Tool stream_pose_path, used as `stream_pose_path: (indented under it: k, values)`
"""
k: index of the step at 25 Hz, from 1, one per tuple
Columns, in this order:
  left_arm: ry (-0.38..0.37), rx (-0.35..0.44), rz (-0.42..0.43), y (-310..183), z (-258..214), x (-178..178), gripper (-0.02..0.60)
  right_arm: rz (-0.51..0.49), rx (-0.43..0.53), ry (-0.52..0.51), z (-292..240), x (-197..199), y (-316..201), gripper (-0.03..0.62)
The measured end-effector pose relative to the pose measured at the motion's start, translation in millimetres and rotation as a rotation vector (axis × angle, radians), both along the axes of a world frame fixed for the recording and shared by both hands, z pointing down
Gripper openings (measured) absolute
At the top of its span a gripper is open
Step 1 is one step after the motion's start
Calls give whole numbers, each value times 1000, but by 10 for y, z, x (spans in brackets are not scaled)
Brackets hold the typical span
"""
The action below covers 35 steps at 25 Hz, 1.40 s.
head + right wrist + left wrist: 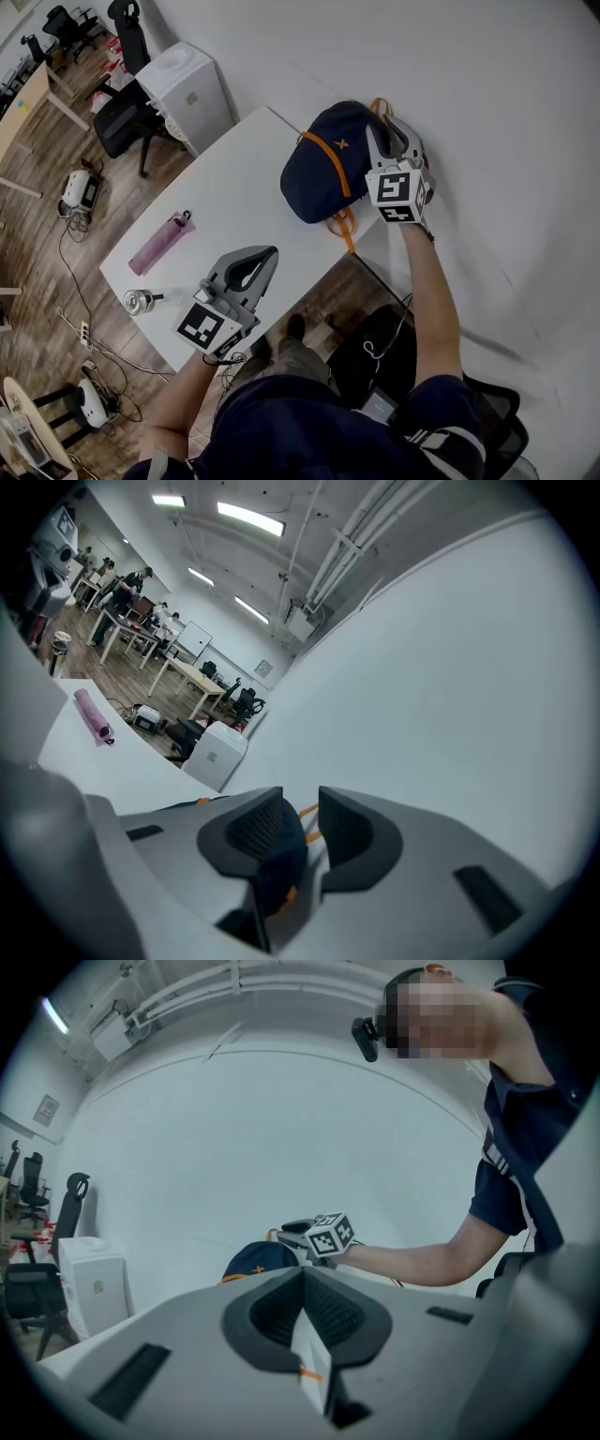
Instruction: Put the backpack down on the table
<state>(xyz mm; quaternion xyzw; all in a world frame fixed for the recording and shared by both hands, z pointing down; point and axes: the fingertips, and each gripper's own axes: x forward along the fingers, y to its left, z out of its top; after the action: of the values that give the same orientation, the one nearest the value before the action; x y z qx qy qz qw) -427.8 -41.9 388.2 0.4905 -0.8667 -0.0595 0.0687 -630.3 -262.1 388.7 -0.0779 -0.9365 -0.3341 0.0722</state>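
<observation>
Set-down step, and by the look of it near its end. Navy backpack [319, 173] with orange straps at 1 o'clock in the head view, lying over the right edge of the white bench [234, 187]. Cannot tell whether fully resting or partly hung from the grip.

At the backpack's 3 o'clock side, right gripper [392, 131], jaws set narrow and pinched on a fold of navy fabric, a bit of orange strap in the gap.

At 7 o'clock, left gripper [267, 255] over the bench's near edge, jaws together on nothing, well apart from the backpack. Pink bottle [157, 244] at 9 o'clock, out of the way.

Next, probably: settle the backpack's weight further onto the bench toward 10 o'clock, away from the edge. Then part the right jaws and draw back without snagging a strap.
</observation>
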Motion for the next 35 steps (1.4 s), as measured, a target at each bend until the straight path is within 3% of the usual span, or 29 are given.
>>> stream_pose_path:
  k: [10, 15, 16, 17, 24, 35]
  values:
    - [5, -29, -11, 109, 72, 47, 2, -60, -154, -34, -173, 228, 171, 126]
    - [1, -28, -14, 146, 45, 78, 2, -81, -220, -48, -268, 369, 251, 68]
    - [-2, -27, -14, 148, 34, 89, 2, -84, -233, -49, -282, 404, 259, 18]
    - [-6, -25, -14, 150, 21, 99, 2, -87, -246, -50, -295, 439, 267, 9]
    - [-21, -14, -24, 207, -71, 156, 2, -115, -340, -57, -422, 705, 384, -2]
    - [-110, -19, -137, 492, -315, 252, 2, -129, -525, -101, -625, 1450, 671, -3]
